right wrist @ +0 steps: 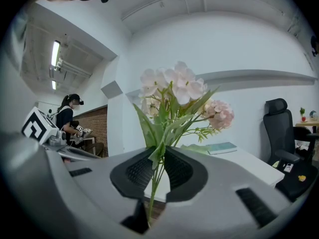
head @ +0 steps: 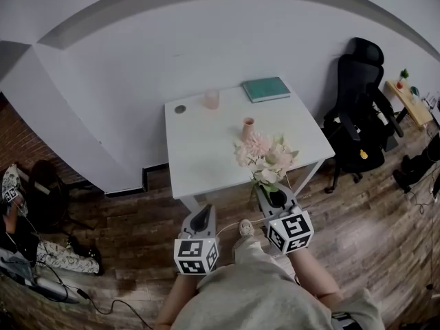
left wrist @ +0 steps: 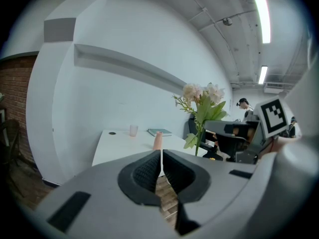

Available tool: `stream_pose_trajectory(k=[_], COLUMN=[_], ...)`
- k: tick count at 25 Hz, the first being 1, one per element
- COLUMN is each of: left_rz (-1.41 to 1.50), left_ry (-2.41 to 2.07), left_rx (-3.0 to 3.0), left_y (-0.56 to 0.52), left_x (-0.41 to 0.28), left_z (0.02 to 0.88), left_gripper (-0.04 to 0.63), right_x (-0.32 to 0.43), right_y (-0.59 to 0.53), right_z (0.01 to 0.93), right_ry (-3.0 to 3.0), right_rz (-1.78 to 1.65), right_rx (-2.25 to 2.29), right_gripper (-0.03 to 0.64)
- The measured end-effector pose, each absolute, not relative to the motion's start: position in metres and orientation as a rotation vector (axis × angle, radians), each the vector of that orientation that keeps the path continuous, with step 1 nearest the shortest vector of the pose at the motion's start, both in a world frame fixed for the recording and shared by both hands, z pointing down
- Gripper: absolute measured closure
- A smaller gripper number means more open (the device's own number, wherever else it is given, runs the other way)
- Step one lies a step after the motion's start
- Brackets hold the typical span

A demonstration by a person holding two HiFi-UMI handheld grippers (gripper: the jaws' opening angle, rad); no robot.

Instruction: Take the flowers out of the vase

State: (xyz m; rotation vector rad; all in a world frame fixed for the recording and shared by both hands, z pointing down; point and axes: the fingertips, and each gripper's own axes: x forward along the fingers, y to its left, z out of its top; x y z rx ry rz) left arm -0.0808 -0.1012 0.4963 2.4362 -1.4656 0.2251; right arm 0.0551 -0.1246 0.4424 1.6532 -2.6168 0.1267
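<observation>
A bunch of pale pink and white flowers [head: 265,155] with green leaves stands upright in my right gripper [head: 269,188], which is shut on the green stems [right wrist: 155,180] just off the front edge of the white table [head: 206,153]. The blooms [right wrist: 174,91] rise above the jaws in the right gripper view. A small pink vase [head: 247,128] stands on the table beyond the flowers, with nothing in it; it also shows in the left gripper view as the vase [left wrist: 157,140]. My left gripper [head: 203,212] hangs before the table's front edge, shut and holding nothing [left wrist: 160,166].
At the table's far side stand a translucent cup [head: 211,100], a teal book [head: 266,89] and a small dark disc [head: 180,108]. A black office chair [head: 357,108] is right of the table. Bags and cables [head: 41,253] lie on the wood floor at left.
</observation>
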Motion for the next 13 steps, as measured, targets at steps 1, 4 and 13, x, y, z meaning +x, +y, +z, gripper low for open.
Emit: stream_pose_trajectory(k=[1,4,13], left_rz=[0.222,0.213,0.219], left_ry=[-1.466,-1.468,-1.469], left_rx=[2.434,2.432,2.422], left_y=[-0.1012,-0.1011,-0.1029], left_x=[-0.0815,-0.0847,-0.0807], left_z=[0.4963,0.4969,0.4969], left_gripper=[0.581,0.581,0.581], right_x=[0.0544,0.051,0.053], right_y=[-0.1242,-0.1231,-0.1247], right_z=[0.4429,0.445,0.4456], right_ry=[-2.617,-2.618,-2.62], right_rz=[0.127,0.13,0.151], right_rx=[1.65,1.645,1.636], right_gripper=[0.571,0.571,0.571])
